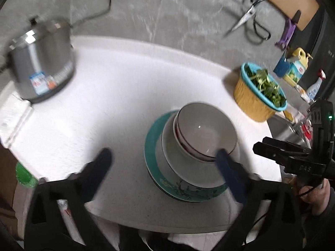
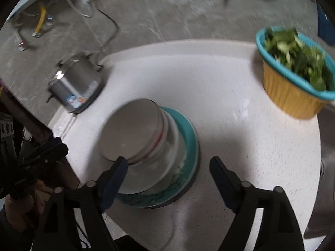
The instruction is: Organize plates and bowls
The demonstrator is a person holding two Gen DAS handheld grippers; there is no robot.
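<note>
White speckled countertop (image 1: 125, 96) in the left wrist view, carrying a teal-rimmed ceramic plate with a painted branch pattern (image 1: 180, 190) near centre, a plain white plate (image 1: 188, 167) on it, and nested grey-white bowls with red rim lines (image 1: 206, 129) on top, sitting off-centre toward the far right of the pile. Left gripper (image 1: 163, 156) spread wide with nothing between its blue pads (image 1: 226, 163), the right pad just overlapping the bowl rim in the picture; contact not certain. Steel cooker pot (image 1: 41, 62) far left, yellow basket with a teal strainer of greens (image 1: 259, 92) far right, scissors (image 1: 249, 14) on the wall beyond. Right wrist view next: same stack (image 2: 150, 146), leaning-looking, with the right gripper (image 2: 167, 167) open and empty, its left pad (image 2: 117, 171) near the bowls' edge. Risk, as a judgement: a careless brush from either pad against the off-centre bowls could slide or tip them off the plates. Heavy motion blur throughout; number of bowls hard to count, stack's near side partly hidden behind fingers.
</note>
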